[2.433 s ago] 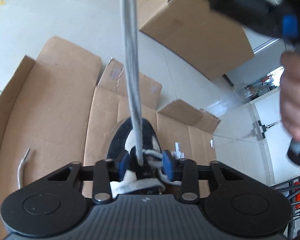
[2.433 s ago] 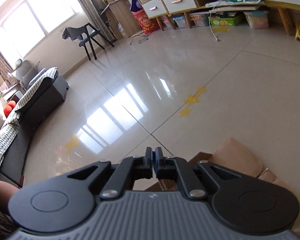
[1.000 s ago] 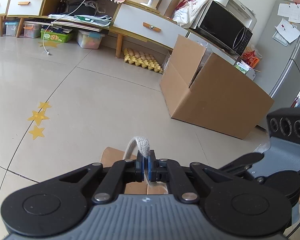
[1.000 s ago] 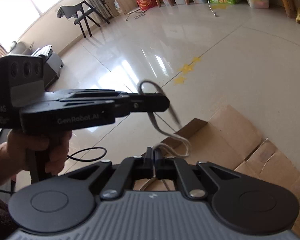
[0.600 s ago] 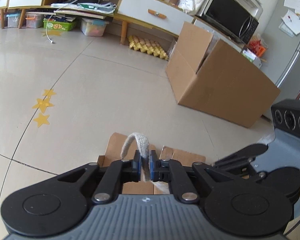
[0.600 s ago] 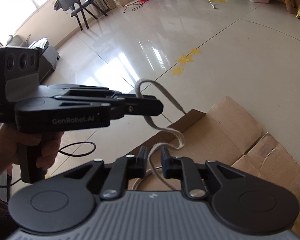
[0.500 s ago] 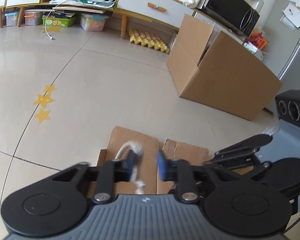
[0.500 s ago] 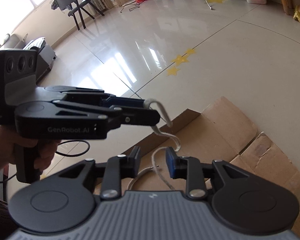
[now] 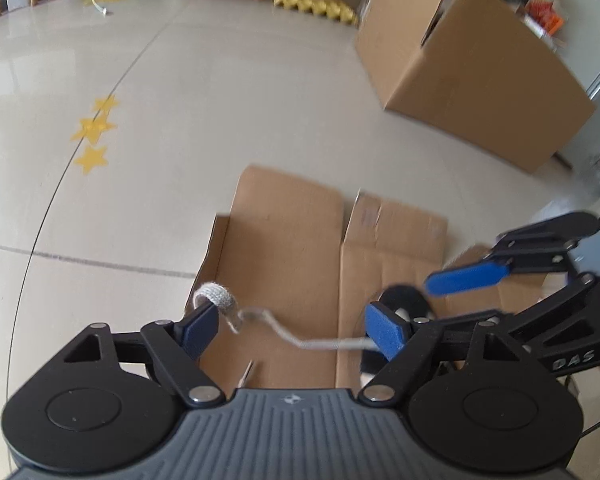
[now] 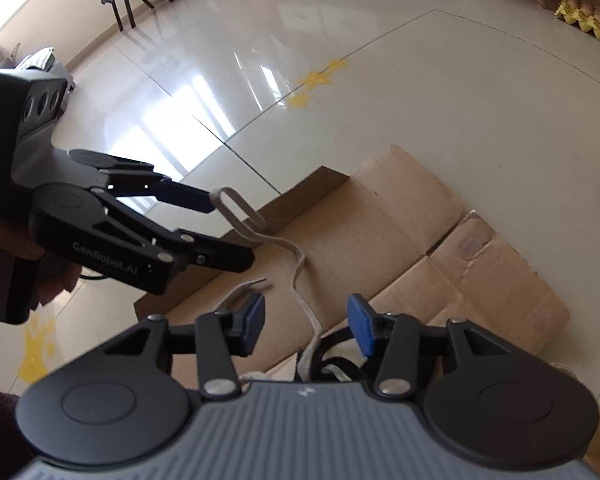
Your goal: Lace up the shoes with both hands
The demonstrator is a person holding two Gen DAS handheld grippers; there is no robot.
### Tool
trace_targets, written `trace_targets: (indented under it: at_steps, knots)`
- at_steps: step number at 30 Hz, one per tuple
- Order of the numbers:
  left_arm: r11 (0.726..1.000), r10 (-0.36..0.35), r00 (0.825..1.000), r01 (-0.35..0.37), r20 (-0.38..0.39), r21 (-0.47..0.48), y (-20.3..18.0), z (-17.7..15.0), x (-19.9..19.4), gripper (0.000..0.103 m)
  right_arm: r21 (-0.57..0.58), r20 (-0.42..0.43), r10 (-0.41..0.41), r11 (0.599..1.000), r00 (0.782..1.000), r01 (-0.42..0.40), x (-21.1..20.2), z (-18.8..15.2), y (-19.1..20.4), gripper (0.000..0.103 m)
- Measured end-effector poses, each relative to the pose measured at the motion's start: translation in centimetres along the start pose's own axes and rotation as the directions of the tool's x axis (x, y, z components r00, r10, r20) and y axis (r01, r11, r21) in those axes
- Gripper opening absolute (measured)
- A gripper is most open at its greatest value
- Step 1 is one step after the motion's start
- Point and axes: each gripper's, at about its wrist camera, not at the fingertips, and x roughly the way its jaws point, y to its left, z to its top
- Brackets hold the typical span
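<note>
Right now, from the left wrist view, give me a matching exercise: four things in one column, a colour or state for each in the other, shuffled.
Things:
1. shoelace
2. star stickers
3. flattened cardboard
4. cardboard box

States:
a. yellow, stuck on the floor
b. standing upright at the back
c. grey, curled into a loop at one end
d. brown, lying flat on the floor

Pairs: 1-c, 2-a, 3-d, 4-b
</note>
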Motion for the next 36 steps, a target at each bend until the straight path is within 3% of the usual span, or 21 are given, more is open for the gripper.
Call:
trace_targets:
  at_steps: [7, 12, 14, 18, 21, 24, 32, 34, 36]
  knots:
    - [0.999, 0.030, 0.992, -0.035, -0.124, -0.042, 2.1, -1.9, 1.1, 0.086, 0.003, -0.108, -0.055, 0.998, 0.993, 0.055, 0.4, -3.9, -0.3, 0.052]
    - [0.998, 0.048, 0.991, -0.043, -0.124, 0.045, 1.7, -2.5, 2.7, 0.083, 0.045, -0.162, -0.070, 0.996, 0.984, 0.078, 1.4, -5.7, -1.0, 0.052]
    - [0.993, 0.065, 0.989, -0.051, -0.130, 0.110, 1.2, -2.9, 3.8, 0.076, 0.036, -0.183, -0.077, 0.996, 0.980, 0.085, 1.8, -6.0, -0.9, 0.052]
    - [0.986, 0.073, 0.984, -0.047, -0.162, 0.158, 0.6, -3.8, 5.7, 0.032, 0.047, -0.196, -0.073, 0.995, 0.978, 0.084, 2.1, -6.4, -0.9, 0.055]
    - [0.980, 0.080, 0.985, -0.050, -0.153, 0.194, 0.3, -4.8, 5.8, 0.025, 0.052, -0.194, -0.074, 0.995, 0.978, 0.086, 2.2, -6.5, -0.8, 0.055]
    - [0.976, 0.091, 0.984, -0.058, -0.151, 0.211, 0.2, -5.4, 5.5, 0.004, 0.043, -0.191, -0.080, 0.995, 0.978, 0.090, 2.1, -6.5, -0.7, 0.056]
    - [0.958, 0.059, 0.979, 0.000, -0.197, 0.286, -0.6, -8.2, 4.1, 0.001, 0.080, -0.188, -0.083, 0.992, 0.979, 0.100, 1.8, -6.4, -1.1, 0.053]
    - [0.938, 0.060, 0.984, 0.003, -0.169, 0.347, -1.2, -8.7, 3.4, 0.001, 0.088, -0.192, -0.092, 0.990, 0.977, 0.110, 1.6, -6.5, -1.2, 0.053]
    - [0.901, 0.075, 0.988, -0.010, -0.135, 0.434, -2.1, -8.8, 3.2, 0.001, 0.097, -0.195, -0.094, 0.989, 0.976, 0.115, 1.5, -6.6, -1.2, 0.053]
